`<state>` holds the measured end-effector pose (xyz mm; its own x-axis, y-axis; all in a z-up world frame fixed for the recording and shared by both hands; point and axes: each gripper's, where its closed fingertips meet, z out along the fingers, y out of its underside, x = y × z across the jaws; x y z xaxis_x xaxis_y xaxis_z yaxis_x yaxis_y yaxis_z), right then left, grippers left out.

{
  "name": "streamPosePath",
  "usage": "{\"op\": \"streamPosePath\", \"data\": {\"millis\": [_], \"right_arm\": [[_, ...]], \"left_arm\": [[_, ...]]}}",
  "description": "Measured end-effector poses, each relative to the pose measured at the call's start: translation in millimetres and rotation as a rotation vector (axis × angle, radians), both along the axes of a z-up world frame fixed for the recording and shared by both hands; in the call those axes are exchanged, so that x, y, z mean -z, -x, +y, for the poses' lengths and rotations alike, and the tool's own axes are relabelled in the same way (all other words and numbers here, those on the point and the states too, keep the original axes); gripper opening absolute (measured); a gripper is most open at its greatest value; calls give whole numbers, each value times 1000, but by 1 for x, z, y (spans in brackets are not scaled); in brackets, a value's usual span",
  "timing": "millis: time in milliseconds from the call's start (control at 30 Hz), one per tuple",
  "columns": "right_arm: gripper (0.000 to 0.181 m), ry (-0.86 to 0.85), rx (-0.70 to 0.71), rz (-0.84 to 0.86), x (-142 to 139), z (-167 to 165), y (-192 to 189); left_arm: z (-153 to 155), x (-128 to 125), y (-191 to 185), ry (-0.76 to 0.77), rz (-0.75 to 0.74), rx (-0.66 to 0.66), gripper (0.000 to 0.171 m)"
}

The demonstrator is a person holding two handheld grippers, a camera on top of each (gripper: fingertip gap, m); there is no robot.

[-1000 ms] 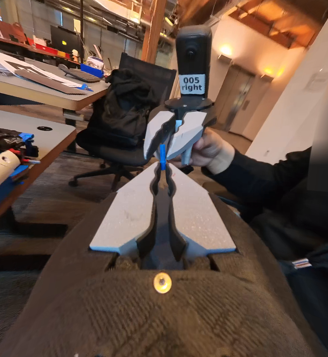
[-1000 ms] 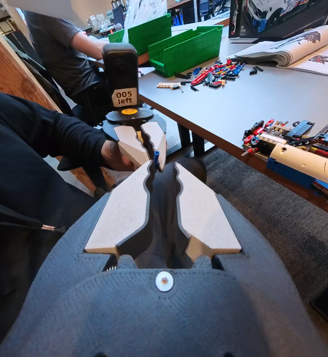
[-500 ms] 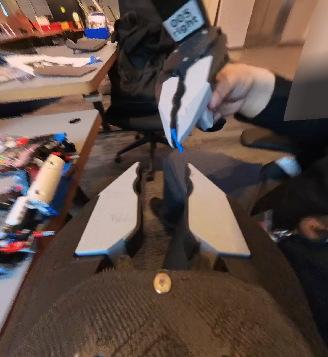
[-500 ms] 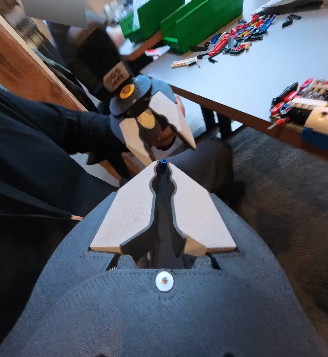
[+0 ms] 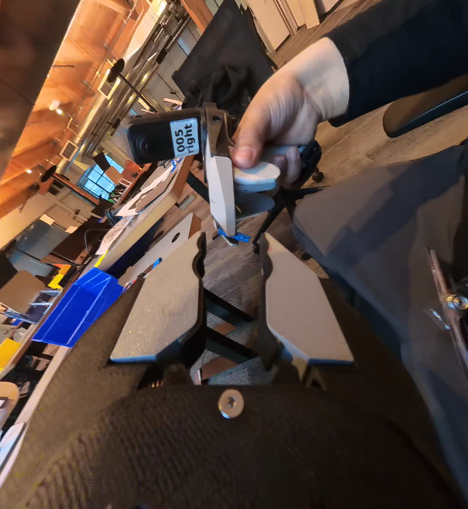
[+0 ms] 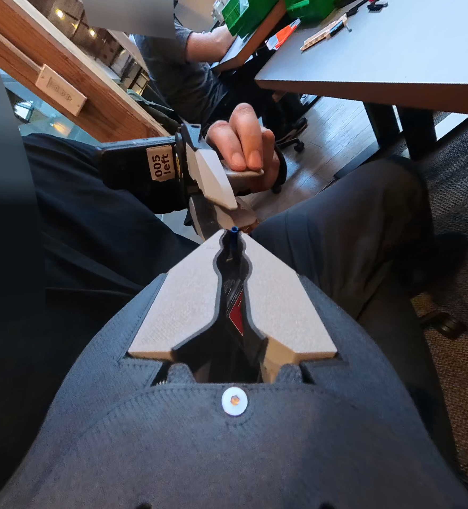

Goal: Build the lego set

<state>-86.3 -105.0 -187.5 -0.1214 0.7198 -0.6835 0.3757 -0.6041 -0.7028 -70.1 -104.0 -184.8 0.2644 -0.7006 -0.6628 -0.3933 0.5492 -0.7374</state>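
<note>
The right gripper (image 6: 233, 239) has its jaws pinched on a small blue lego pin (image 6: 233, 237), which juts from the tips at 12 o'clock. The left gripper (image 5: 231, 242) has its jaws spread wide, empty, with the pin (image 5: 239, 237) just beyond. The grey tabletop (image 6: 392, 63) lies at 2 o'clock, well apart.

Left gripper (image 5: 231, 245) has its two pale grey wedge-shaped fingers spread wide with nothing between them. Just past the tips, the other gripper (image 5: 228, 238), turned sideways in a bare hand (image 5: 288, 110), is pinching a small blue plastic lego pin (image 5: 234, 236) at its tips. Off to the left there's a bright blue plastic bin (image 5: 75, 308) on a pale desk (image 5: 155, 248).
</note>
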Motion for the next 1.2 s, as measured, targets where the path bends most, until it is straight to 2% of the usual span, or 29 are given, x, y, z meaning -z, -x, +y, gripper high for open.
{"op": "streamPosePath", "data": {"millis": [200, 367, 500, 733, 1000, 1200], "right_arm": [[2, 35, -56, 17, -2, -10, 2], [2, 75, -88, 38, 0, -14, 2], [2, 101, -97, 45, 1, -15, 2], [2, 111, -102, 36, 4, -15, 2], [4, 119, 40, 84, -4, 9, 5], [4, 65, 81, 86, -3, 13, 10]], "left_arm": [[-4, 6, -4, 37, 20, 18, 36], [-6, 8, -5, 45, 26, 25, 23], [-6, 10, -6, 72, 25, 32, 24], [-6, 12, -5, 34, 51, 36, 23], [21, 3, 0, -45, 30, -196, 22], [31, 0, 5, -53, 19, -290, 22]]}}
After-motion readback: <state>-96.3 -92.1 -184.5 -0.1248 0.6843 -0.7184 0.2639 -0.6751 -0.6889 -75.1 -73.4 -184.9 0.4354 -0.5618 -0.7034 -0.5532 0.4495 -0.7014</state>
